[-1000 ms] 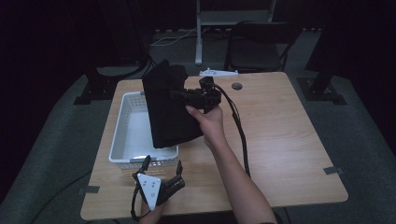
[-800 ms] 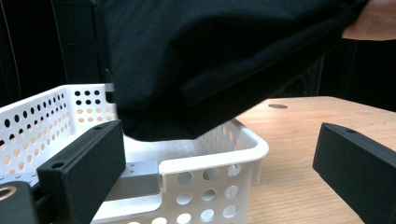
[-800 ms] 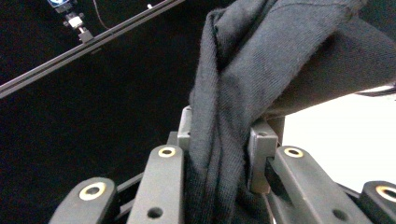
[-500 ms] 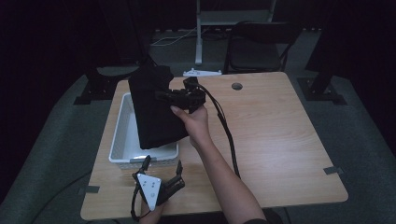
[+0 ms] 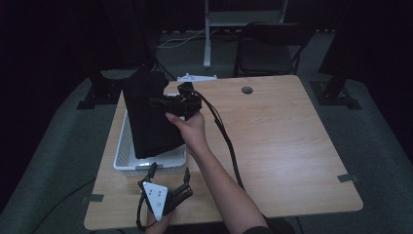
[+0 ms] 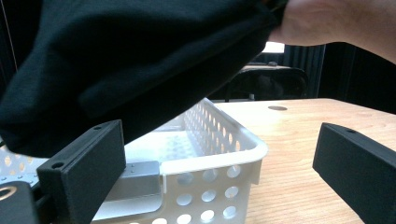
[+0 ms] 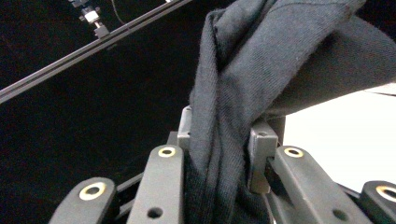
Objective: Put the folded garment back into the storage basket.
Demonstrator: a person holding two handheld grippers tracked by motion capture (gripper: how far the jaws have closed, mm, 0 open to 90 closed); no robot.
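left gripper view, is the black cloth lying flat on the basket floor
No, the black cloth hangs above the white basket, whose floor shows bare beneath it.

Black two-jaw gripper (image 5: pixel 165 103), thick black cable, bare forearm, brass-ringed screws

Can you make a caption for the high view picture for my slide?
Right gripper holds a black cloth over the white basket.
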